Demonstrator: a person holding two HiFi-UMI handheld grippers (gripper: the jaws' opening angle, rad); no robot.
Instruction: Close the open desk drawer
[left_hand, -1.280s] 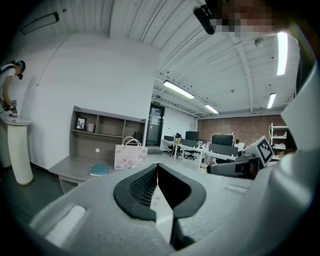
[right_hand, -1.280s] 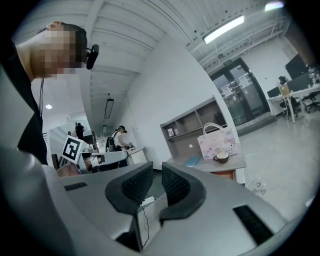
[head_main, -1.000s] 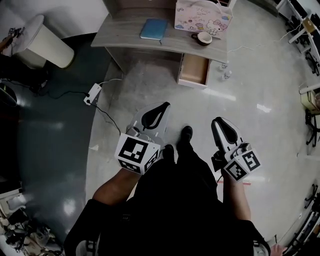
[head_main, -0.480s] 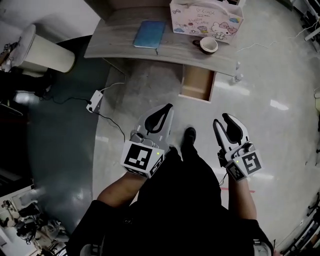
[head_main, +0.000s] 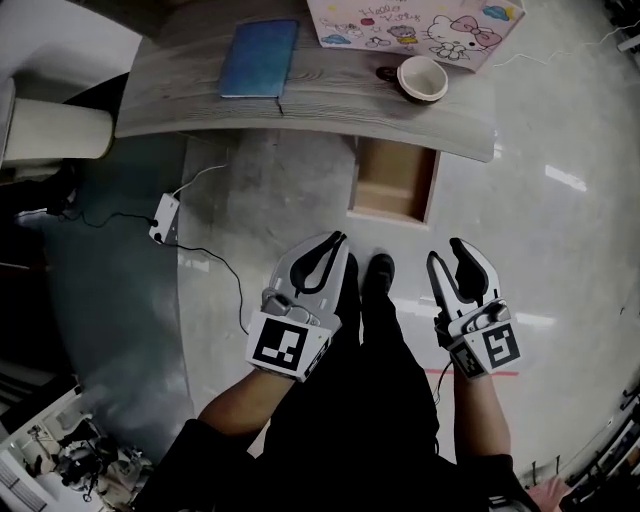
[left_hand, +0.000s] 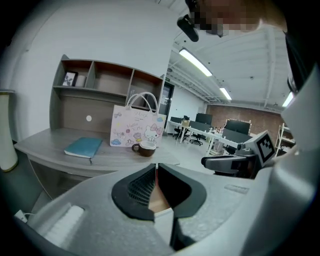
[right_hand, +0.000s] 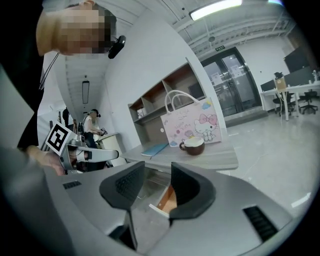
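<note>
Wooden drawer (head_main: 392, 180) stands pulled out under the desk (head_main: 300, 105), ahead of both grippers. The left gripper (head_main: 338, 240) has its jaws together; the right gripper (head_main: 446, 250) has just been opening its jaws, with nothing between them.

Left gripper view, contents:
- Left grey hand-held gripper (left_hand: 156, 167): black-padded jaws together, nothing between tips.
- Light brown wooden drawer (left_hand: 159, 200): sliver visible through gap behind tips, white front edge below.
- Grey wood-grain counter (left_hand: 55, 142): beyond gripper.
- Teal flat notebook (left_hand: 83, 147): lying on counter, left part.
- Pink-and-white cartoon-cat paper gift bag (left_hand: 137, 129): upright, white handles raised, right of notebook.
- Brown round mug (left_hand: 144, 148): just before bag.
- Grey open-compartment shelf unit (left_hand: 107, 82): above counter; small dark-framed picture (left_hand: 69, 78) in leftmost compartment.
</note>
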